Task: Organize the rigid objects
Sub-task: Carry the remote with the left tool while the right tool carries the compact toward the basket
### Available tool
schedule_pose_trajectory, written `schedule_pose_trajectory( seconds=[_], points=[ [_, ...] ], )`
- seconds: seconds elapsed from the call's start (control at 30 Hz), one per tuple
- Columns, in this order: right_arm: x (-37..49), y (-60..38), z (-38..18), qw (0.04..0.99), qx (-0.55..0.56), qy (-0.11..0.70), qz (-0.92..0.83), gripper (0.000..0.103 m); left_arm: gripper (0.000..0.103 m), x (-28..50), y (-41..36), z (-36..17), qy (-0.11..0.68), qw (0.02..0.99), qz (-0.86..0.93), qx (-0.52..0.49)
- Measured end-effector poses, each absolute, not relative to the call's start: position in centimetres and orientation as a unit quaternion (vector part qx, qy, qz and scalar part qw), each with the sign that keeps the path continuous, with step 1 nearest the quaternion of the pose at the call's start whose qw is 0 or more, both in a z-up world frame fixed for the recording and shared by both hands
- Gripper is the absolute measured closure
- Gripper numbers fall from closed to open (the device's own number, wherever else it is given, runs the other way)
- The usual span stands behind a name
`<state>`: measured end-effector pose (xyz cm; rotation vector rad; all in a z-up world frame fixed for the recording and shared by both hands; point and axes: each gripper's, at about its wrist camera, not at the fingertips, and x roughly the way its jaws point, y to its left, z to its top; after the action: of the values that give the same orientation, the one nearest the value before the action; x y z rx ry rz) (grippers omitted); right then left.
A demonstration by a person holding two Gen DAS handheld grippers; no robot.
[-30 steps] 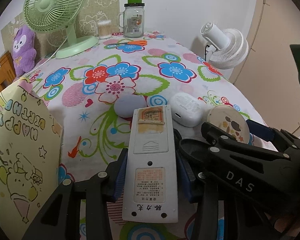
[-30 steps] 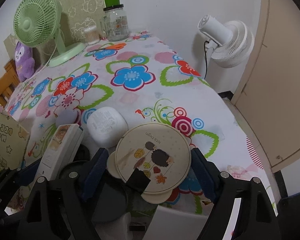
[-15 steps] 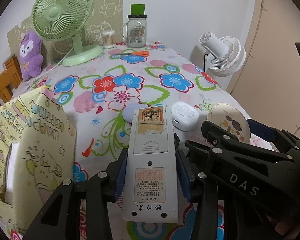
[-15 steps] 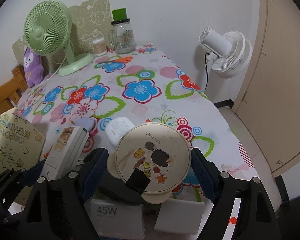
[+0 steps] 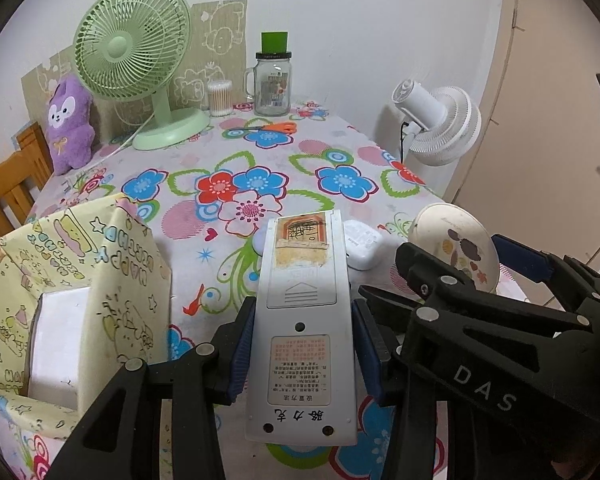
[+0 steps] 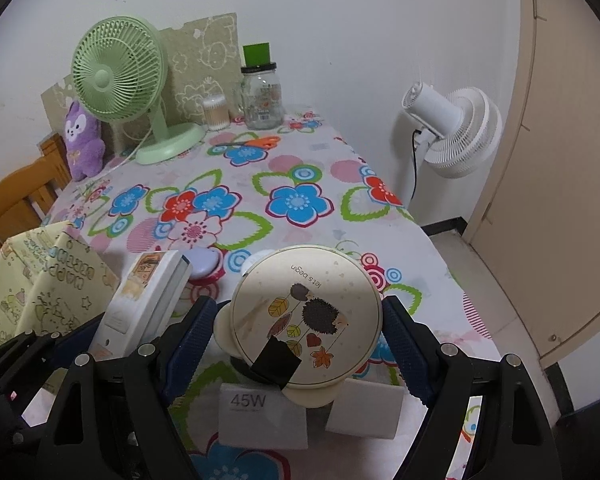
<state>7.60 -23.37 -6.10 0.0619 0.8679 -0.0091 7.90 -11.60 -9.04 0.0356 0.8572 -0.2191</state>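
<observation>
My left gripper (image 5: 302, 344) is shut on a white remote control (image 5: 302, 320), held back side up above the floral tablecloth (image 5: 260, 168). My right gripper (image 6: 300, 340) is shut on a round cream case with a hedgehog picture (image 6: 306, 312), also held above the table. The case also shows at the right of the left wrist view (image 5: 456, 248), and the remote at the left of the right wrist view (image 6: 144, 300). A yellow patterned storage box (image 5: 80, 304) stands at the left, open on top. A white earbud case (image 5: 362, 244) and a lilac pebble-shaped object (image 6: 202, 262) lie on the cloth.
A green desk fan (image 5: 136, 60), a purple plush (image 5: 68, 124), a cotton swab tub (image 5: 220, 98), a glass jar (image 5: 272, 84) and orange scissors (image 5: 272, 128) are at the far end. Two white boxes (image 6: 262, 416) lie below my right gripper. A white floor fan (image 6: 456, 128) stands right of the table.
Both grippers have risen and pulled back from the table with their objects. More of the yellow box and the white boxes below have come into view.
</observation>
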Motion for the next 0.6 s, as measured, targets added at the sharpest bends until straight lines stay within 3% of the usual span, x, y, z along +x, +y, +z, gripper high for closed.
schedule_pose_trajectory(
  seconds=[0.6],
  points=[
    [5.1, -22.1, -2.1, 0.92, 0.019, 0.392, 0.008, 0.019, 0.056, 6.1, -10.6, -6.1, 0.389, 0.915, -0.101, 0.022]
  ],
)
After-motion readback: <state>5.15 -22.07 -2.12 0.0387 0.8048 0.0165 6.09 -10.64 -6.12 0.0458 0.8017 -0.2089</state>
